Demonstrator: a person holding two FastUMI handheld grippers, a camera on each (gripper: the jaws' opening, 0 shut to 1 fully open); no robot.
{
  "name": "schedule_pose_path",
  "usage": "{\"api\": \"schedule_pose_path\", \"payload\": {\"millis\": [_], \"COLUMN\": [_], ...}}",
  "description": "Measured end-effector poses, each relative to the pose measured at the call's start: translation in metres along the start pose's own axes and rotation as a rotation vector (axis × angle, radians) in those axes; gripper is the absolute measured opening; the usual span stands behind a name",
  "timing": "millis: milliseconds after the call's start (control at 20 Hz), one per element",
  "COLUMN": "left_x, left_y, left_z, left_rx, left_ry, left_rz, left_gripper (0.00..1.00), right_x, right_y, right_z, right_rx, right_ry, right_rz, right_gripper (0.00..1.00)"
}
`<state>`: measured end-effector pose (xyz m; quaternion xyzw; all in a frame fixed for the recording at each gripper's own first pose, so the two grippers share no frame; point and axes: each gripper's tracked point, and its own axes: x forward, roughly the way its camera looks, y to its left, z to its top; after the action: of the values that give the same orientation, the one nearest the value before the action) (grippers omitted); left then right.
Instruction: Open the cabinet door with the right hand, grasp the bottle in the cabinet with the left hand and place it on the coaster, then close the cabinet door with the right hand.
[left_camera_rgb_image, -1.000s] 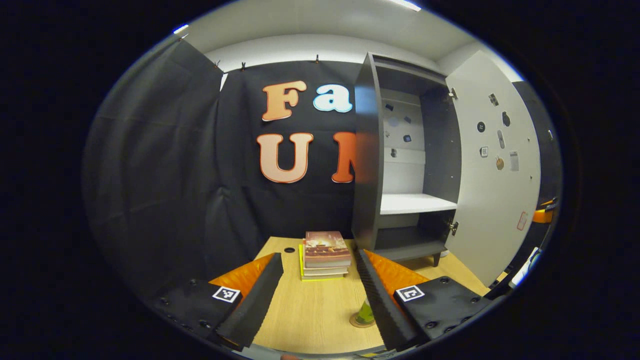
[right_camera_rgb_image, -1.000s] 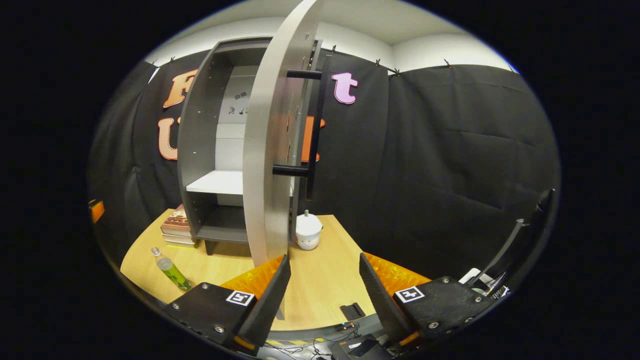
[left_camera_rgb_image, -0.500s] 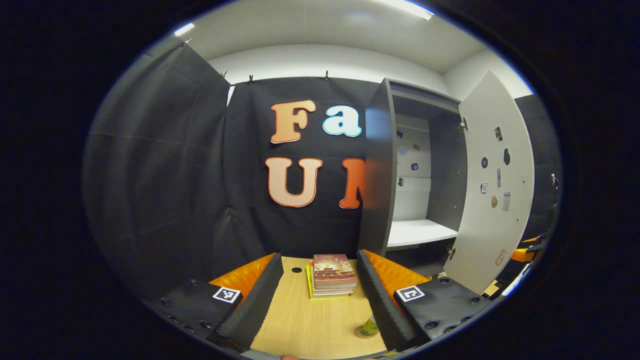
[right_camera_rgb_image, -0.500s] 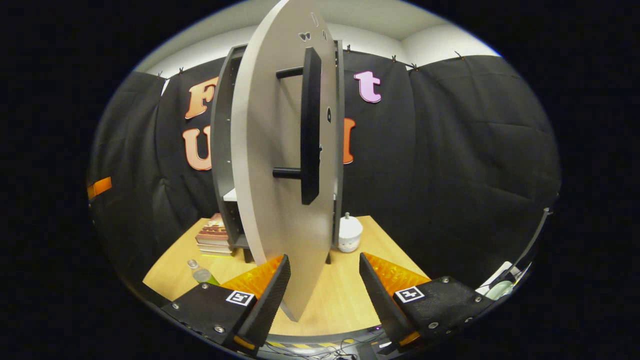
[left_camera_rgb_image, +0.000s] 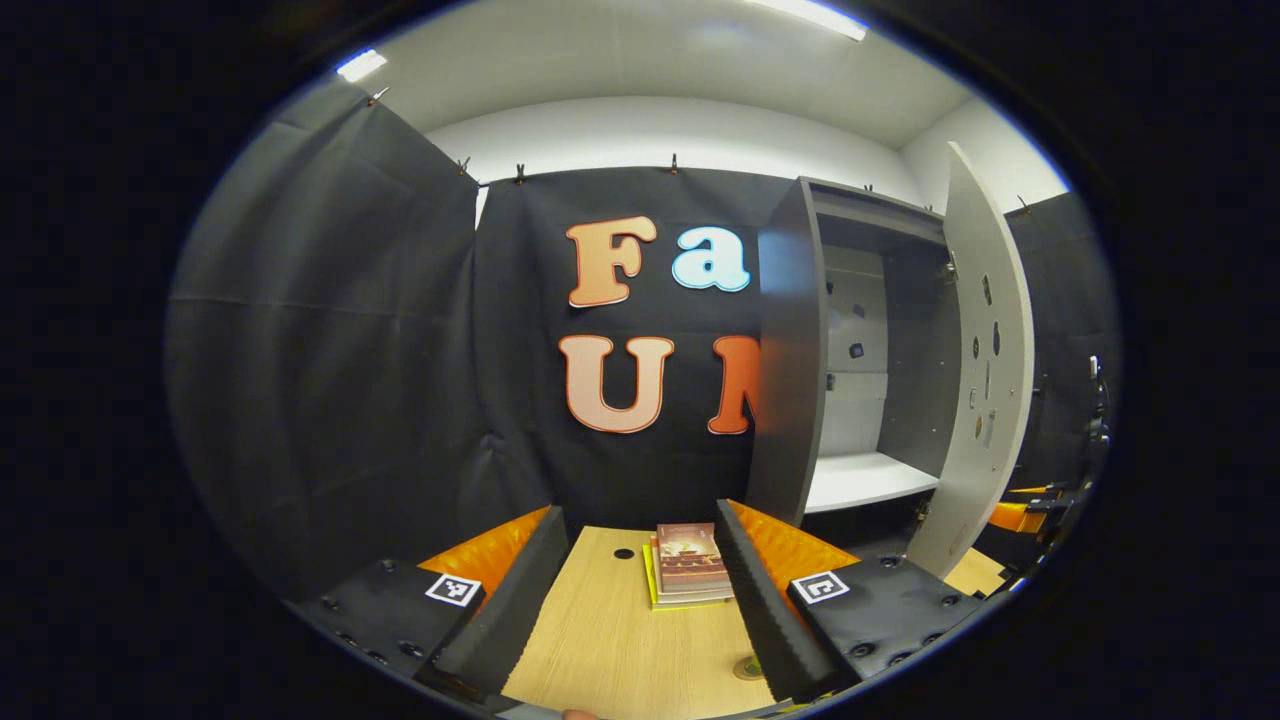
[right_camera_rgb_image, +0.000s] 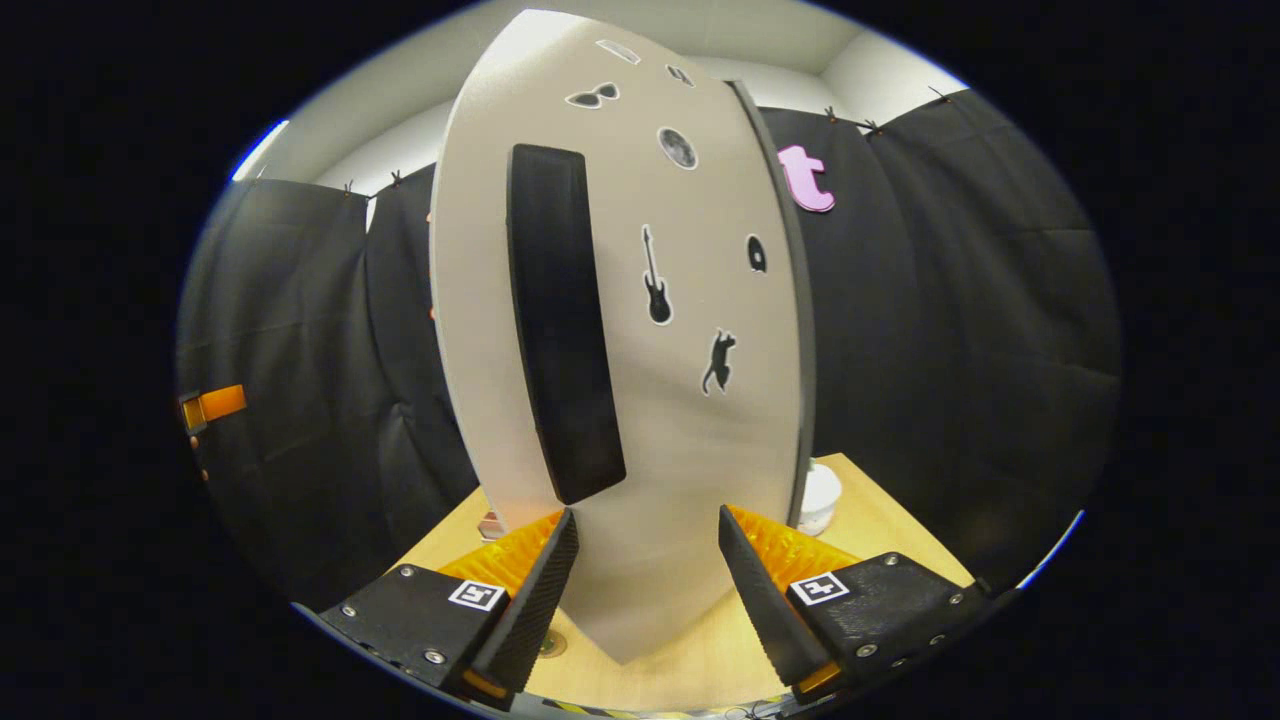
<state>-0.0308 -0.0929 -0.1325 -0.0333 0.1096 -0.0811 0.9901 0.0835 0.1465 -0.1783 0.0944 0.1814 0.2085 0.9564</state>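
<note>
The light grey flat cabinet door (right_camera_rgb_image: 660, 420) stood close ahead of the right gripper (right_camera_rgb_image: 645, 585), whose fingers were spread apart and held nothing. A long black bar handle (right_camera_rgb_image: 560, 320) ran upright on the door's left part, with small dark stickers (right_camera_rgb_image: 655, 275) beside it. A white round jar (right_camera_rgb_image: 820, 497) sat on the pale wooden tabletop (right_camera_rgb_image: 880, 525), past the door's right edge.

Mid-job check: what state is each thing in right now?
cabinet door, partly open, not shut.
handle, ungripped.
left gripper, open, holding nothing.
right gripper, open, facing the door's front.
books, stacked flat on the table.
</note>
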Motion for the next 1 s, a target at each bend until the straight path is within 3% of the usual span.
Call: {"api": "schedule_pose_path", "payload": {"millis": [100,350,850,950,1000], "left_x": [0.000,0.000,0.004,0.008,0.010], "left_y": [0.008,0.028,0.052,0.053,0.054], "left_z": [0.003,0.006,0.003,0.002,0.003], "left_rx": [-0.004,-0.011,-0.032,-0.034,-0.035], "left_ry": [-0.003,-0.007,0.007,0.015,0.015], "left_rz": [0.018,0.062,0.088,0.085,0.084], "left_gripper": [1.00,1.00,0.99,0.94,0.99], "right_x": [0.003,0.000,0.026,0.029,0.031], "right_y": [0.000,0.004,0.010,0.011,0.012], "right_z": [0.000,0.000,0.008,0.011,0.013], "right_rx": [-0.007,0.022,0.019,0.006,-0.004], "right_ry": [-0.002,0.000,0.004,0.004,0.005], "right_rz": [0.013,0.050,0.022,0.017,0.014], "right_gripper": [0.89,0.89,0.89,0.89,0.89]}}
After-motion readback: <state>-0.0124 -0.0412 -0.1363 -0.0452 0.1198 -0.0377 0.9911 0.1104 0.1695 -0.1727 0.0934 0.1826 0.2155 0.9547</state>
